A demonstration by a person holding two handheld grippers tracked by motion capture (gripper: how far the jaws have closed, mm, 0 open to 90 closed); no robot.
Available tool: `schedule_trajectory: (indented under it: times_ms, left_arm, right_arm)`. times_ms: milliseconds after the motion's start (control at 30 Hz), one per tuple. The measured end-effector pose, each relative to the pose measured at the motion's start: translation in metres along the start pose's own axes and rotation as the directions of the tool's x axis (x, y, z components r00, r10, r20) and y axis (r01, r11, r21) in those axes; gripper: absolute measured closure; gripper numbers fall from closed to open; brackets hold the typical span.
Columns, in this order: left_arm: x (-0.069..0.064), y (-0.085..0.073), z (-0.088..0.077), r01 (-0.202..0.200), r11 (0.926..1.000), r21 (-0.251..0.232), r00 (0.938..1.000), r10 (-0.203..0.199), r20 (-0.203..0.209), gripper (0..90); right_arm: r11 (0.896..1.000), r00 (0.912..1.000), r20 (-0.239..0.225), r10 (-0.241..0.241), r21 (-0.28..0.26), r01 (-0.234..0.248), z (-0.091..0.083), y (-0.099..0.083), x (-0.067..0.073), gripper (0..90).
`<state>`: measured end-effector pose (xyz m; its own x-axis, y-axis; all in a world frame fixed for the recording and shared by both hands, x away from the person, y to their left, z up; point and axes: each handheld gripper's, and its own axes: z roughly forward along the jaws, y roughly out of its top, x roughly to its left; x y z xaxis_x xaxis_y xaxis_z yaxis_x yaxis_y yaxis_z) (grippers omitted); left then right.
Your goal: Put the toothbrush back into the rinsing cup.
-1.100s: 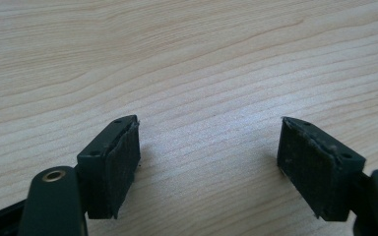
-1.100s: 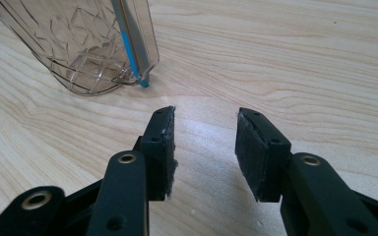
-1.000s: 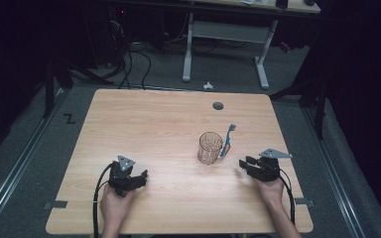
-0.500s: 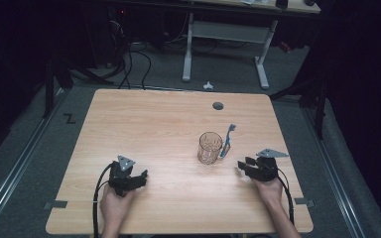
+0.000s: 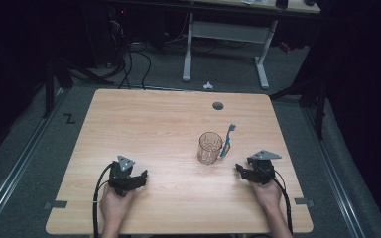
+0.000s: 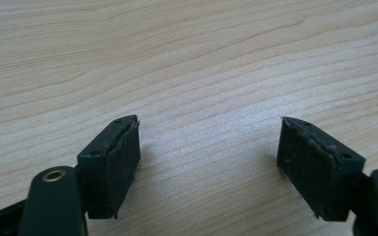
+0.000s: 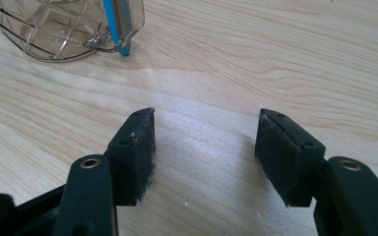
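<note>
Slightly nearer the middle than a second ago, the right gripper (image 5: 240, 171) rests low over the desk (image 5: 158, 124), right of centre at the near edge, its fingers (image 7: 137, 147) apart with only bare wood between them. At near left the left gripper (image 5: 142, 177) sits likewise, its fingers (image 6: 120, 162) spread wide. A clear plastic cup (image 5: 210, 147) stands just beyond the right gripper, a blue toothbrush (image 5: 226, 141) leaning against its right side.
</note>
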<state>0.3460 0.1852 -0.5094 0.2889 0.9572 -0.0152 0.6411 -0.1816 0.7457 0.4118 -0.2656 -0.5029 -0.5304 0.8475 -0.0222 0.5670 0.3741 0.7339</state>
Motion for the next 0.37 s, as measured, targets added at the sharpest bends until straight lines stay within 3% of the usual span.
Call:
schedule_trajectory:
  times_ms: [367]
  left_arm:
    - [-0.0001,0.0002,0.0001,0.0,1.0,0.001,1.0,0.0,-0.001,25.0]
  right_arm:
    - [1.0,0.9999,0.003,0.01,0.003,-0.01,-0.0002,-0.0001,0.002,39.3]
